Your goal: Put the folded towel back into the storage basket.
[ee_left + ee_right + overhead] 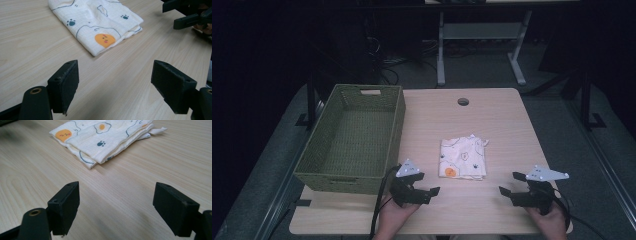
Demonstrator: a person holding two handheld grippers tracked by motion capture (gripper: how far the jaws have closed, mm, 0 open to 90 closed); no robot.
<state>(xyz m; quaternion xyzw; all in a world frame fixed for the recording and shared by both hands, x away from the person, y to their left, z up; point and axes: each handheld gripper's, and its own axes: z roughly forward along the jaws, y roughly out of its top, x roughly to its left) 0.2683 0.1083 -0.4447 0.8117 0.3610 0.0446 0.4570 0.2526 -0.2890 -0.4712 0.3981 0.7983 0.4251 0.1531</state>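
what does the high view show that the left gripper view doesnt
The high view alone takes in the green woven basket at the table's left, the round hole near the far edge, the person's hands, and the left gripper seen from outside. The left gripper view alone gives a close look along its own black fingers, standing wide apart with nothing between them, and the cloth's stacked folded edges. Both share the folded printed cloth with its orange patch, the wooden table, and the right gripper, open, apart from the cloth.
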